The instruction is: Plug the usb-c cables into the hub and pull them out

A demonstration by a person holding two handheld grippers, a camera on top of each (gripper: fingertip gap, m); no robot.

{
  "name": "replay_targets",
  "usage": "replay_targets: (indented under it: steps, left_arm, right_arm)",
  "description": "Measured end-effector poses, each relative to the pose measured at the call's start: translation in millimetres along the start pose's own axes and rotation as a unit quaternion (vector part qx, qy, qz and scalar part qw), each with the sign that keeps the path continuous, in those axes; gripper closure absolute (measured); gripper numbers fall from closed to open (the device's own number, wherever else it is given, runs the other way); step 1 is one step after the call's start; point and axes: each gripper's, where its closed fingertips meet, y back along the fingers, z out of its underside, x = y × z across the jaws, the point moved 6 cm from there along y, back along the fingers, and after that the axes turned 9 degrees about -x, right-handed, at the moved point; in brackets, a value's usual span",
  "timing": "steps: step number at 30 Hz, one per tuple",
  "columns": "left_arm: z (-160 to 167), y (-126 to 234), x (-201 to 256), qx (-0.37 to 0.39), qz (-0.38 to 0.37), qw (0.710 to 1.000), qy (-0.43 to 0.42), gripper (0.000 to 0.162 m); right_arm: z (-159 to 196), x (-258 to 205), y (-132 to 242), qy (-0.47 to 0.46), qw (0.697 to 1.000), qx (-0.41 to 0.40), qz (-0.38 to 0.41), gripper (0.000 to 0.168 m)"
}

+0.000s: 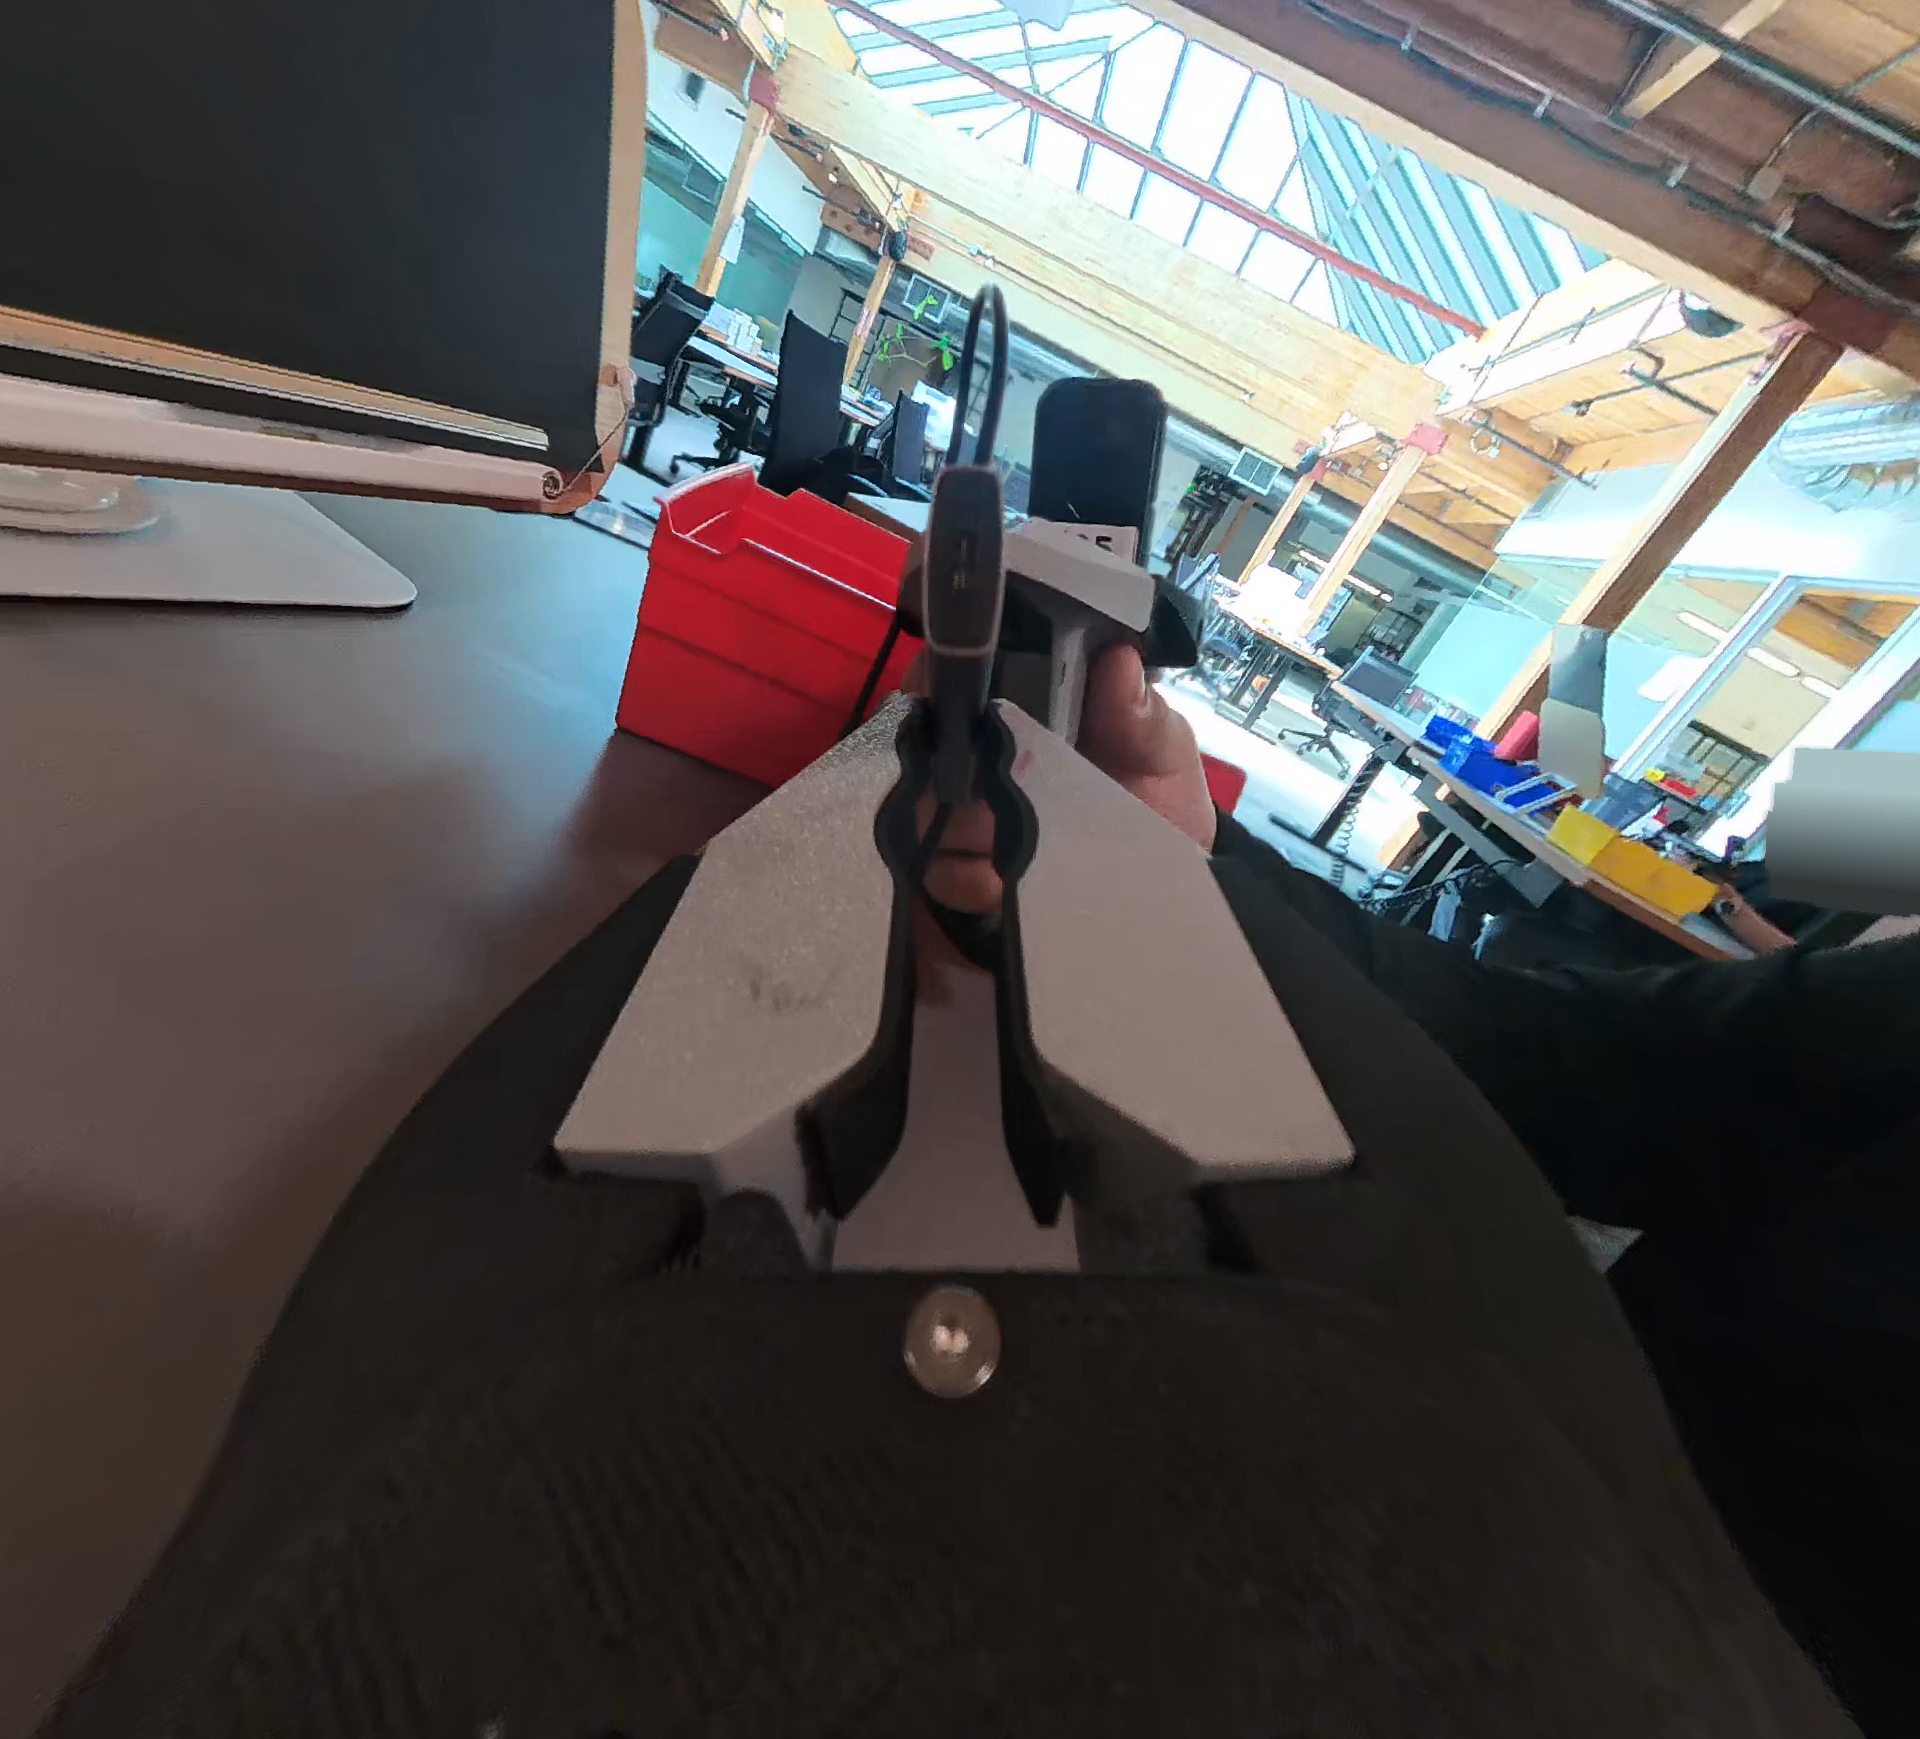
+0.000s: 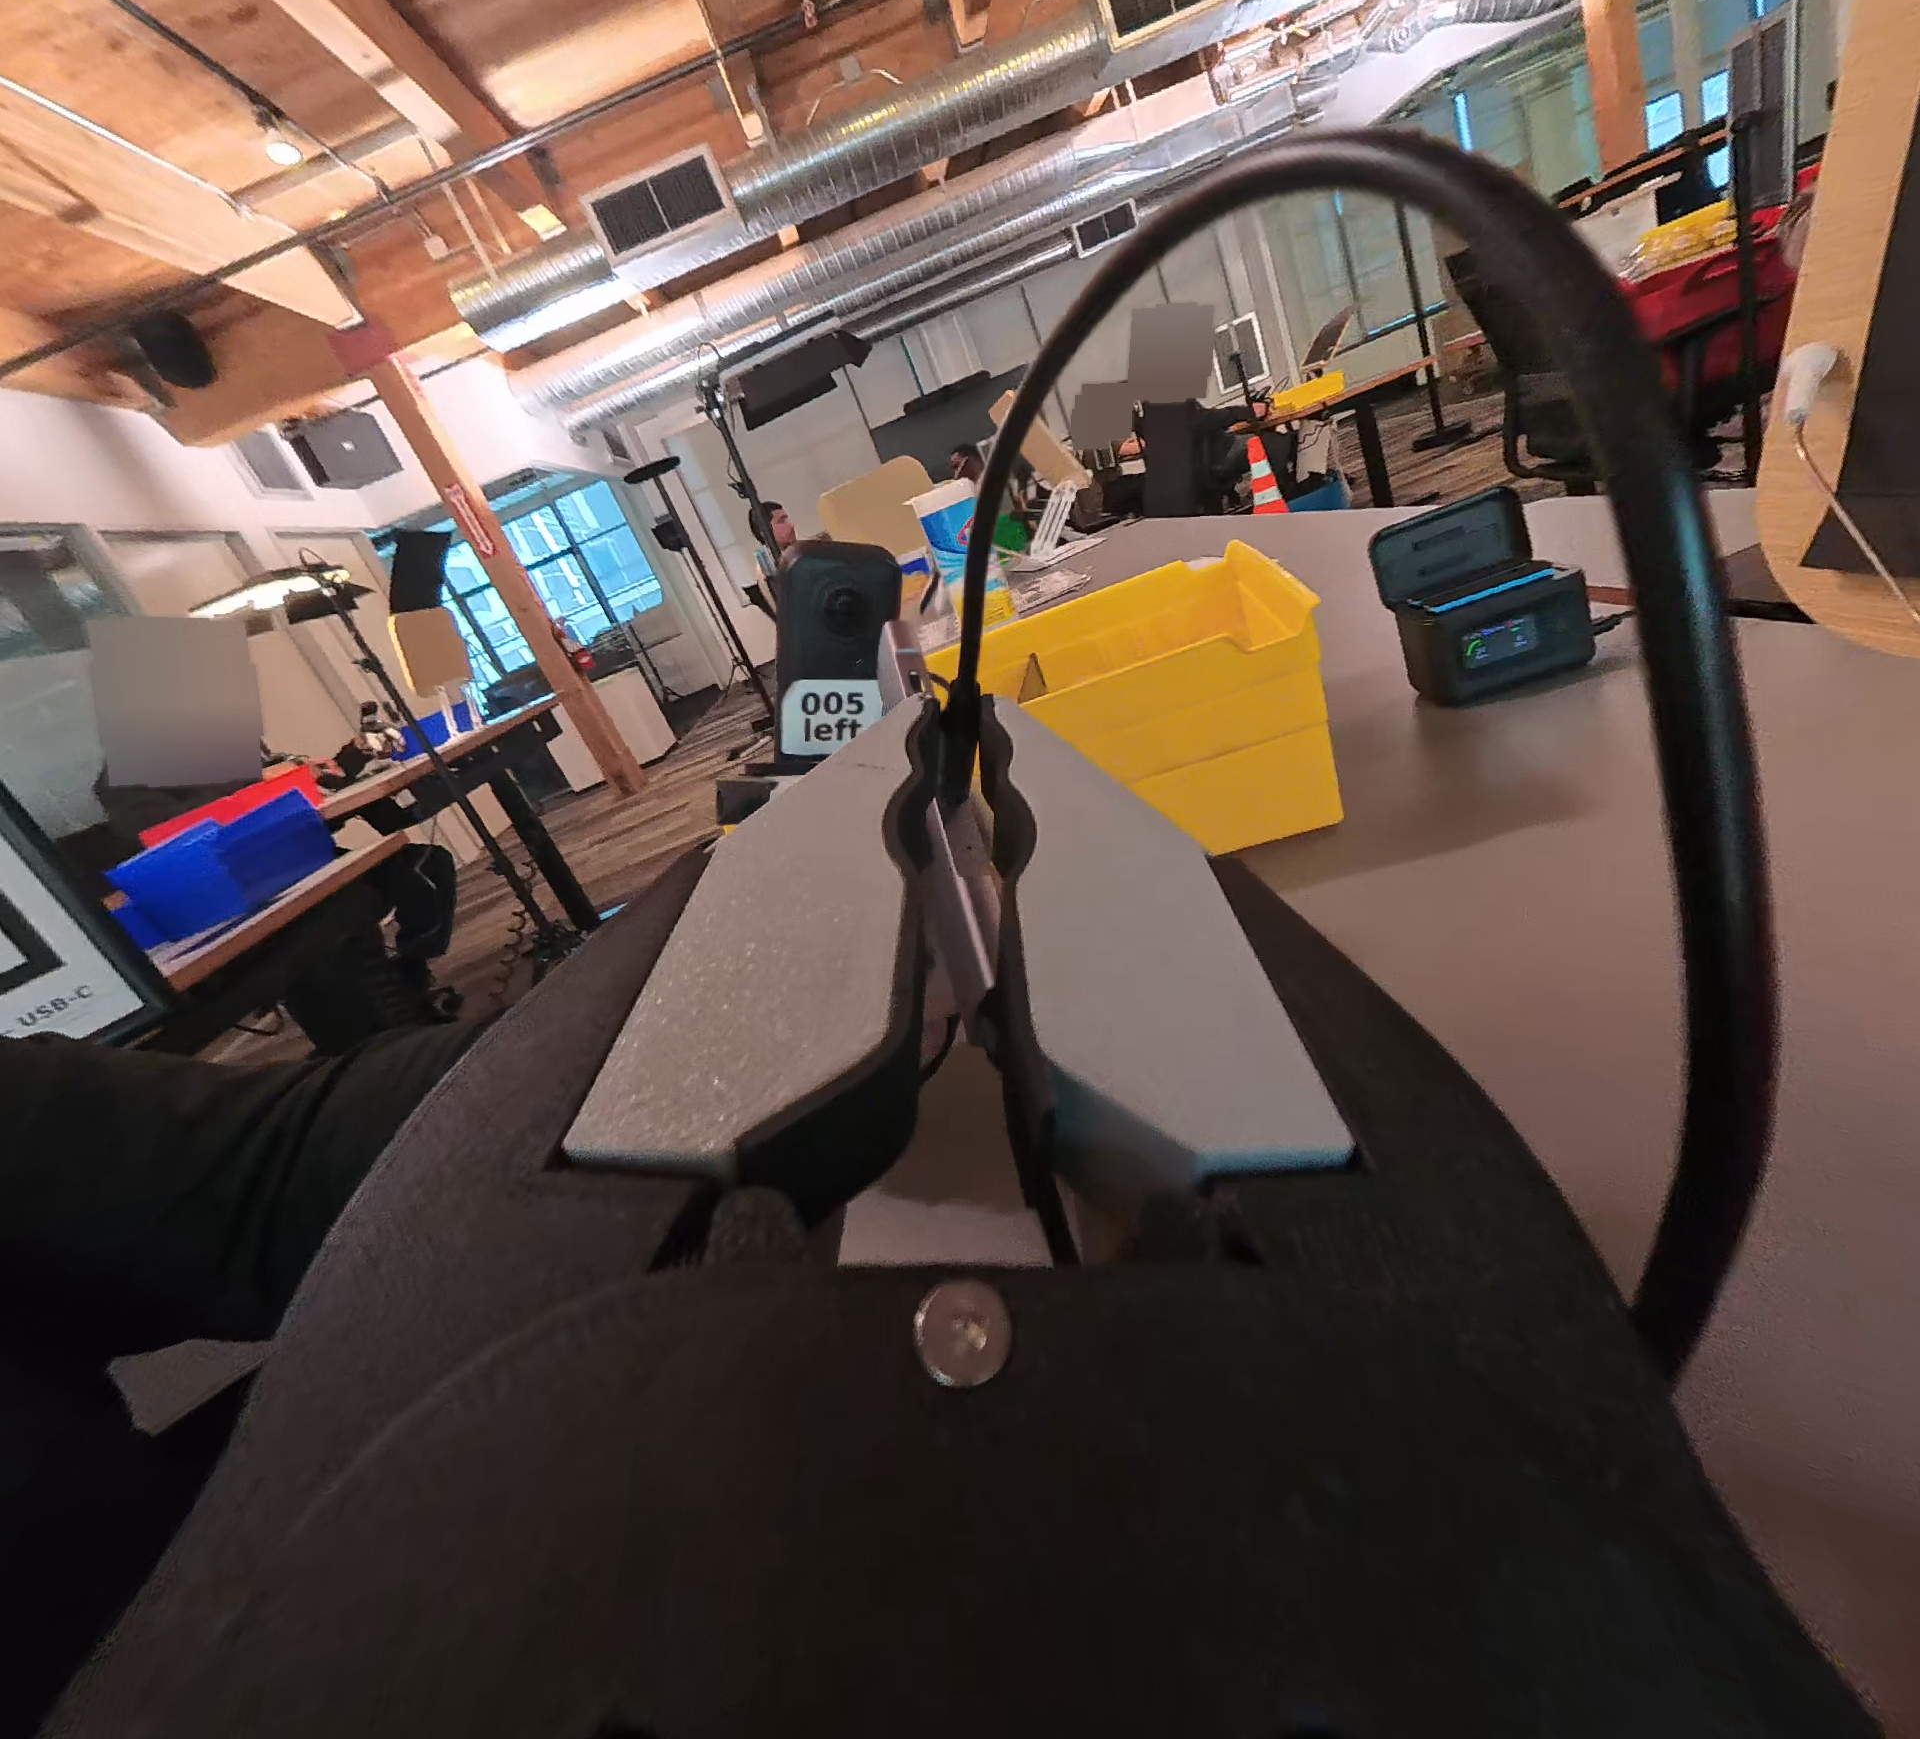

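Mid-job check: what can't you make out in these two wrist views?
- Left wrist view: whether the dark piece in the left tool is plug or hub end; the pads cover it.
- Right wrist view: the hub ports; seen edge-on, right tool fingers cover them.
- Right wrist view: the black cable far end, behind the tool body.

Bright daylight is admitted through skylights (image 1: 1195,120); edges are bent by wide-angle distortion, and backgrounds are slightly blurred

Hub (image 2: 961,900) ports hidden between jaws; cable (image 2: 1704,754) end cut off.
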Motion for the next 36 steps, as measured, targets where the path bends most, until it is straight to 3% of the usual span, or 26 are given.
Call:
replay_targets:
  steps: [8, 12, 17, 21, 28, 36]
  left_arm:
    - [1.7, -1.9, 2.3, -0.006, 0.017, 1.0, 0.011, 0.154]
    - [2.3, -3.7, 3.9, -0.016, -0.01, 1.0, -0.023, 0.155]
    - [1.4, -4.5, 9.7, -0.034, -0.067, 0.991, -0.109, 0.154]
    - [0.2, -3.9, 10.8, -0.035, -0.076, 0.989, -0.121, 0.155]
    - [-4.7, -0.2, 14.5, 0.007, 0.046, 0.999, -0.009, 0.155]
    - [-3.1, 0.0, 13.8, 0.004, 0.061, 0.998, 0.013, 0.155]
  right_arm:
    - [0.7, -2.6, -0.3, 0.01, 1.0, -0.013, -0.007, 0.165]
    - [9.5, -6.2, -8.2, 0.035, 0.998, -0.056, -0.004, 0.165]
    - [8.5, -5.6, -7.2, 0.037, 0.998, -0.051, 0.002, 0.164]
    - [8.1, -4.6, -7.7, 0.029, 0.999, -0.046, 0.003, 0.158]
    - [5.0, -12.9, -3.8, 0.009, 0.997, -0.048, -0.061, 0.165]
    - [4.4, -15.7, -3.8, 0.041, 0.996, -0.057, -0.046, 0.165]
